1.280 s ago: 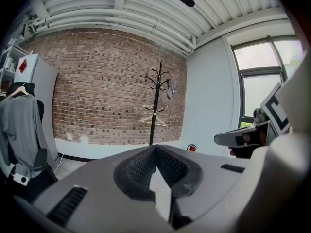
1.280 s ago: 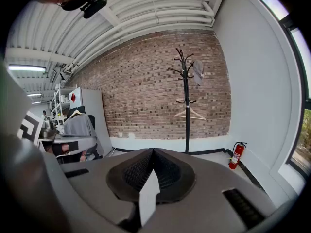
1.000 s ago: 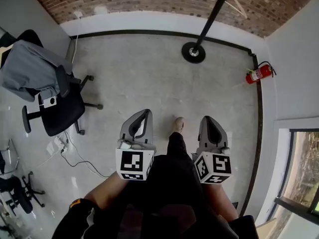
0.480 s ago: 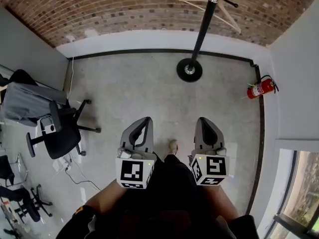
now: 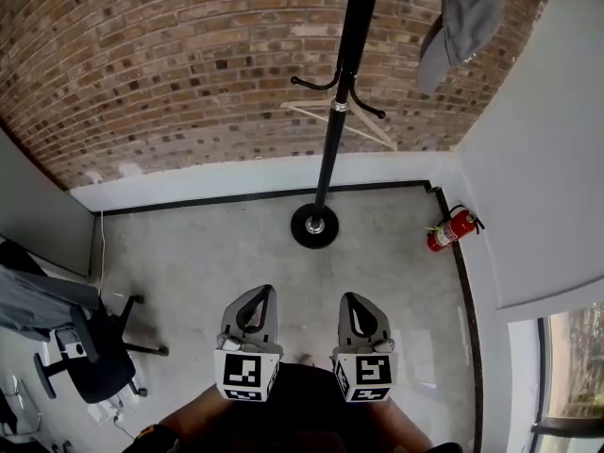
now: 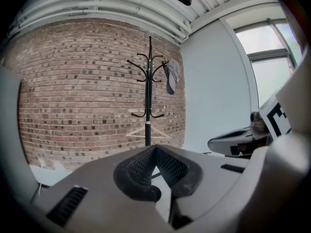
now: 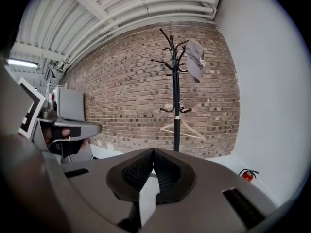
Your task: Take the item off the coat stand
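A grey cap (image 5: pixel 462 22) hangs from an upper hook of the black coat stand (image 5: pixel 338 111) by the brick wall. In the gripper views the cap (image 6: pixel 171 76) (image 7: pixel 195 59) sits high on the stand's right side, well ahead of both grippers. A bare wooden hanger (image 5: pixel 363 125) hangs lower on the pole. My left gripper (image 5: pixel 253 314) and right gripper (image 5: pixel 360 317) are held side by side, low, some way short of the stand's round base (image 5: pixel 314 226). Both are shut with nothing between the jaws.
A red fire extinguisher (image 5: pixel 451 229) stands against the white wall right of the stand. An office chair (image 5: pixel 85 352) with grey clothing draped on it is at the left. Concrete floor lies between me and the stand.
The view has tilted up and drawn nearer the wall, bringing the stand's hooks and the cap into sight. Both grippers keep the same shut, side-by-side pose.
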`<action>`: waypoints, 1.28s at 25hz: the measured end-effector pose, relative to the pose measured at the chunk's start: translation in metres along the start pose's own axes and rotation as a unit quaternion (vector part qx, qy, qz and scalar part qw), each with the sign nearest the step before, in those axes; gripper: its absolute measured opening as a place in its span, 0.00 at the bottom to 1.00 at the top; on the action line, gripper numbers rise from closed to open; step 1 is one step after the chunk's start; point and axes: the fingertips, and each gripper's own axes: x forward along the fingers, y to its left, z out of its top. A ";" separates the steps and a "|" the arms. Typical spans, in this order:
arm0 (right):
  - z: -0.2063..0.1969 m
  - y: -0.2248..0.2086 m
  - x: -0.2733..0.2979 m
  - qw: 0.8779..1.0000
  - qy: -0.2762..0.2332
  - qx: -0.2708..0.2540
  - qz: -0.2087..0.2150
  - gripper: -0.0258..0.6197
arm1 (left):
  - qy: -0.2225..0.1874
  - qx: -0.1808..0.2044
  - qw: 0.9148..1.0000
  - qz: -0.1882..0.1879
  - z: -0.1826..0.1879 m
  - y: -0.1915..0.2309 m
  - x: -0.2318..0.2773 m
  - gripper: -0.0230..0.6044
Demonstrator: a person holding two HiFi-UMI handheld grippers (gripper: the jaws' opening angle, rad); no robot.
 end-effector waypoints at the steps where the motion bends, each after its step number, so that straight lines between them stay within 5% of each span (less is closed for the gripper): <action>1: 0.006 -0.005 0.010 1.000 -0.002 -0.001 -0.016 0.06 | -0.002 0.003 1.000 -0.011 0.006 0.007 0.014 0.08; 14: 0.149 -0.078 0.138 0.967 -0.072 0.009 -0.242 0.06 | -0.029 0.032 0.988 -0.147 0.093 0.127 0.166 0.08; 19: 0.207 -0.116 0.157 0.946 -0.128 -0.004 -0.297 0.07 | -0.030 0.026 0.987 -0.155 0.101 0.158 0.197 0.08; 22: 0.235 -0.145 0.165 0.936 -0.162 0.006 -0.312 0.26 | -0.035 0.025 0.987 -0.155 0.109 0.160 0.210 0.08; 24: 0.250 -0.167 0.171 0.930 -0.179 0.010 -0.321 0.30 | -0.041 0.027 0.987 -0.151 0.118 0.159 0.219 0.08; 32: 0.294 -0.235 0.197 0.901 -0.247 0.004 -0.357 0.34 | -0.058 0.045 0.989 -0.128 0.143 0.145 0.246 0.08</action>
